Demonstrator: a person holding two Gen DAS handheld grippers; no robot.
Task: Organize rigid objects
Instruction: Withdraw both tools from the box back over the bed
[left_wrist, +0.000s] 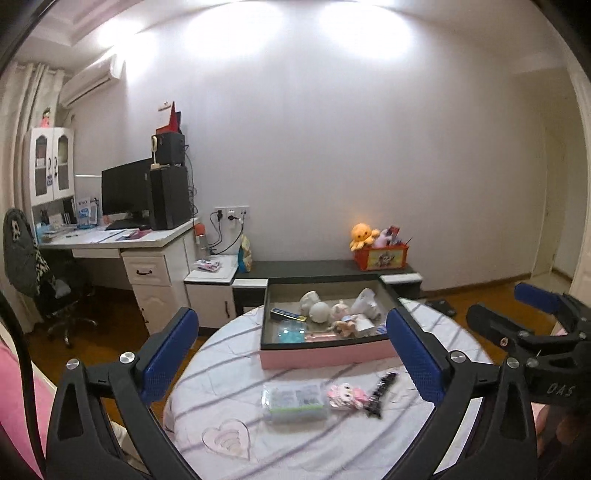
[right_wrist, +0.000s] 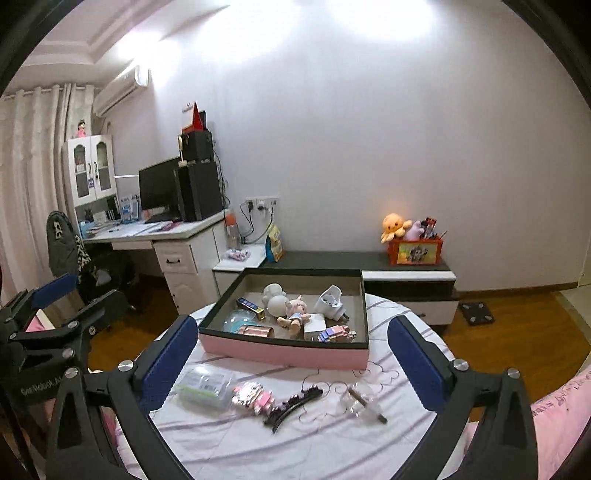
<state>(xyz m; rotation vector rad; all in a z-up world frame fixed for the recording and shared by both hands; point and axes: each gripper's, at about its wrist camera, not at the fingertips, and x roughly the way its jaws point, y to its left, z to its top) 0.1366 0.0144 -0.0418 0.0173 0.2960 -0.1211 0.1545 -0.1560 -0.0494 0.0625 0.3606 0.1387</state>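
Round surface (right_wrist: 258, 443) covered with a striped white cloth, viewed from both wrist cameras. Left claw (left_wrist: 291, 354) with its blue-padded fingers (left_wrist: 168, 356) spread wide apart, holding nothing, raised above the near edge; the right claw (right_wrist: 291, 358) likewise agape and empty, its pads (right_wrist: 413, 363) flanking the scene. Each claw appears at the margin of the other's view: the right claw at the right edge of the left view (left_wrist: 528, 321), the left claw at the left edge of the right view (right_wrist: 59, 314). At the far edge of the surface stands a shallow box (right_wrist: 284, 352) with pink outer walls and a dark rim, containing a white round figure (right_wrist: 275, 301), a small doll (right_wrist: 295, 314), a white plug adapter (right_wrist: 332, 302), a dark rectangular case (right_wrist: 251, 306), a pale blue disc (right_wrist: 236, 319), a rose-gold item (right_wrist: 256, 331) and a pink-and-blue block toy (right_wrist: 334, 332). Between the box and the near edge lie four loose things in a row: a clear packet with green trim (right_wrist: 203, 387) toward the left, a pink block figure (right_wrist: 253, 397) just beside it, a black hair clip (right_wrist: 291, 406) touching or nearly touching that figure, and a clear plastic piece with a dark rod (right_wrist: 364, 404) toward the right. Beyond the surface: a low cabinet (right_wrist: 369, 266) bearing an orange toy bin (right_wrist: 415, 251), and a desk (right_wrist: 159, 232) with a monitor (right_wrist: 159, 188).
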